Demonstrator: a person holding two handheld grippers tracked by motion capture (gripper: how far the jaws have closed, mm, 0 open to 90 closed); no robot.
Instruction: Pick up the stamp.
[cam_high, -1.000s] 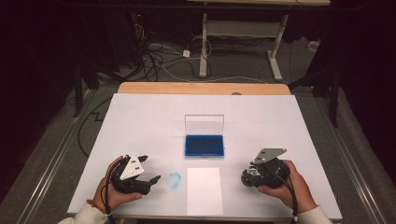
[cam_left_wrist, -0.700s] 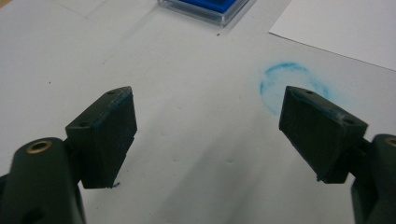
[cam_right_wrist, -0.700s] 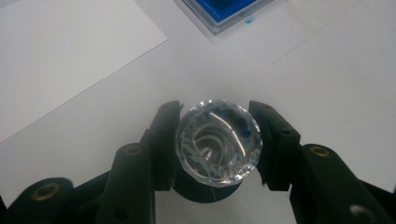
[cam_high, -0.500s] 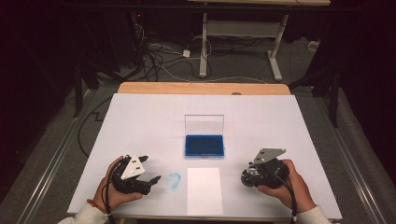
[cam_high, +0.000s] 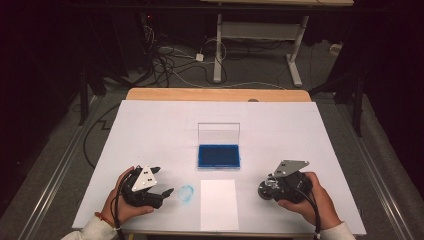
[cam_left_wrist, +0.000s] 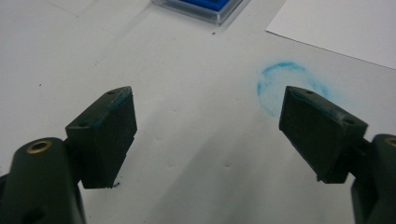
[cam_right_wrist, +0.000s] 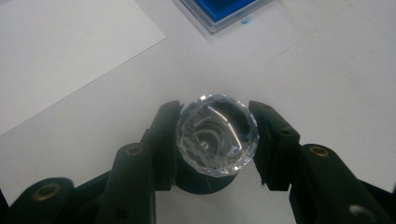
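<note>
Right gripper (cam_right_wrist: 215, 140) clamped on a faceted clear-topped stamp (cam_right_wrist: 217, 134), jaws pressed against both sides of its crystal-like knob, dark base just visible beneath; jaws just closing in over the last moment, stamp squarely between them; in the high view, right gripper (cam_high: 266, 190) low over the bench (cam_high: 150, 125) near its front edge, stamp (cam_high: 265, 189) at the tip, right hand (cam_high: 305, 200) wrapped round the body.

Ahead of that gripper and off to its left, blue ink pad (cam_right_wrist: 219, 9) in its clear case; seen from above, ink pad (cam_high: 218, 156) with lid standing upright at the back; white sheet of paper (cam_right_wrist: 60, 51) further left of the clamped stamp, lying flat; same paper (cam_high: 219, 204) between the two grippers in the high view.

Left gripper (cam_left_wrist: 208, 121) spread wide, nothing between the jaws, blue smears on the pad edges; faint blue ring of ink (cam_left_wrist: 285, 88) on the bench just ahead of its right-hand jaw; from above, left gripper (cam_high: 167, 192) resting low, held by the left hand (cam_high: 122, 205), ring (cam_high: 186, 193) just beside its tips.
</note>
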